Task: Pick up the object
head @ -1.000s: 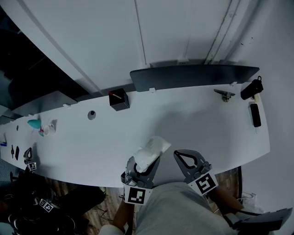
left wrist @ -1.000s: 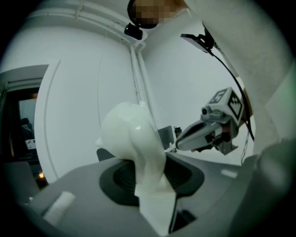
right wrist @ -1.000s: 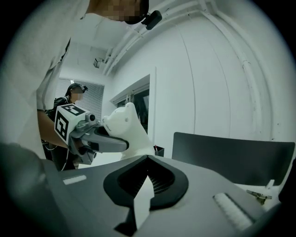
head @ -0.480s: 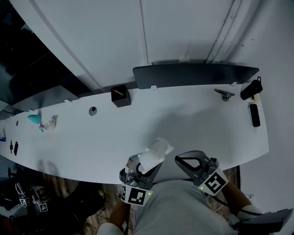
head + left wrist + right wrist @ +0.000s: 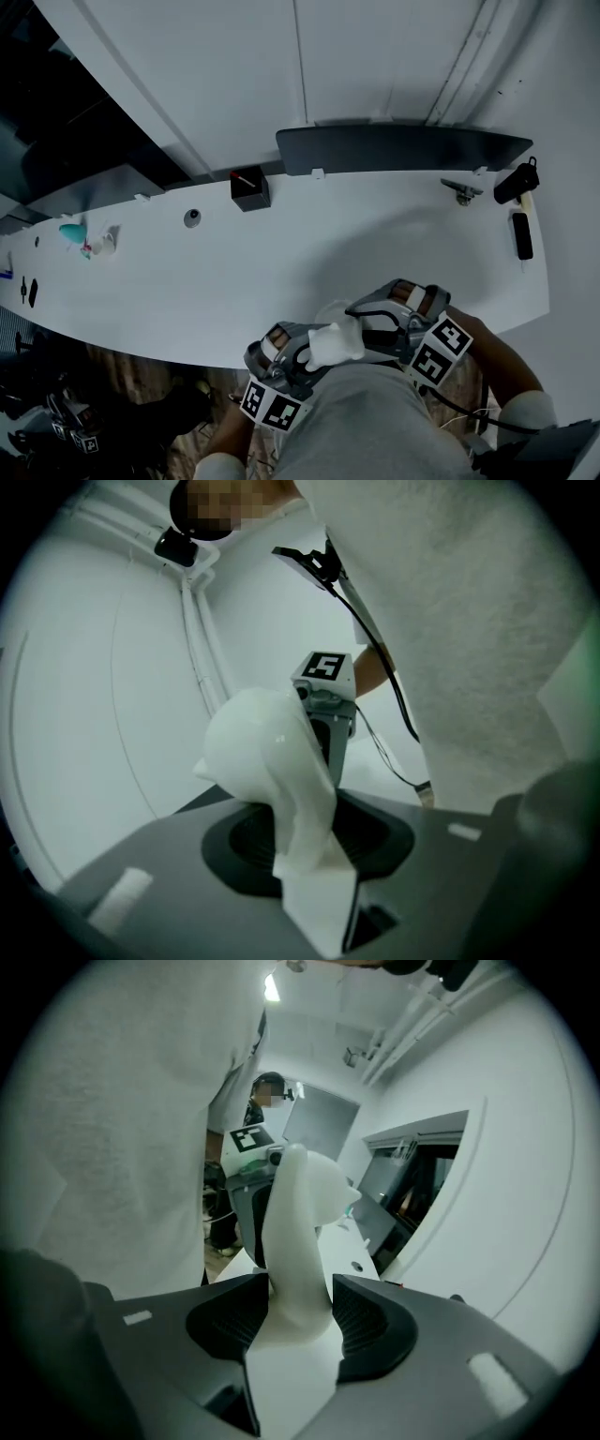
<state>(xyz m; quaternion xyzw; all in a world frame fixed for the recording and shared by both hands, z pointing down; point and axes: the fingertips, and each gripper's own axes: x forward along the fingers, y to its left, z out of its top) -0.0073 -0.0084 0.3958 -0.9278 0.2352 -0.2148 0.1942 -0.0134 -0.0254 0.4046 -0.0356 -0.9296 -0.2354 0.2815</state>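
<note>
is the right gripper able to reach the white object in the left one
Likely yes: the right gripper has just been opening its jaws, and the white object, clamped by the left gripper, stands between them.

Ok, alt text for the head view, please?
The left hand-held gripper grips a white crumpled object at the white table's near edge; the right hand-held gripper, jaws just opened, has the object's other end between them.
</note>
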